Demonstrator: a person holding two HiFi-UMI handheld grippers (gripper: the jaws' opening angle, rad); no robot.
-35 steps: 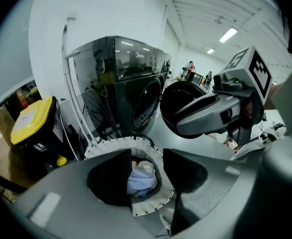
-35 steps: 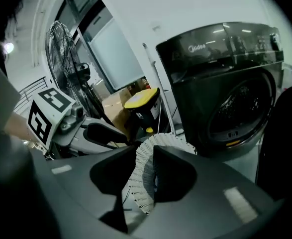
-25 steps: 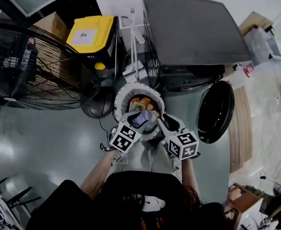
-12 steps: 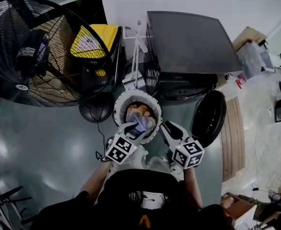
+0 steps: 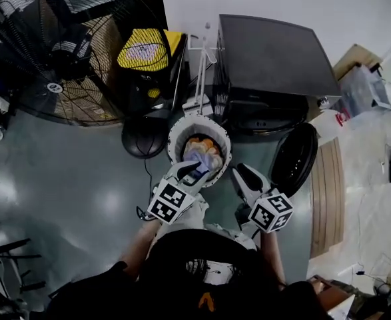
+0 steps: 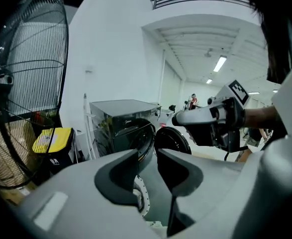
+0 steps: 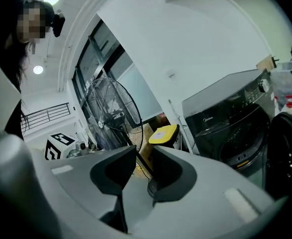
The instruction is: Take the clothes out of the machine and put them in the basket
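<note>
The white round basket [image 5: 175,139] stands on the floor in front of the dark washing machine [image 5: 275,59]. Orange and lavender clothes [image 5: 200,152] lie in it. The machine's round door [image 5: 294,157] hangs open to the right. In the head view my left gripper [image 5: 190,172] hovers over the basket's near rim, and my right gripper [image 5: 240,173] hangs to the right of the basket. My left gripper [image 6: 146,171] is open with only floor and basket rim [image 6: 143,203] seen through the gap. My right gripper [image 7: 143,171] is open too, nothing between its jaws.
A big black floor fan [image 5: 62,52] stands at the left. A yellow-lidded bin [image 5: 147,49] and a white stand [image 5: 200,65] sit beside the machine. A dark round object [image 5: 145,139] lies left of the basket. Boxes and clutter [image 5: 365,79] are at the right.
Both grippers have lifted up and back from the basket. The lavender cloth that sat at my left gripper's tips now lies on the pile in the basket.
</note>
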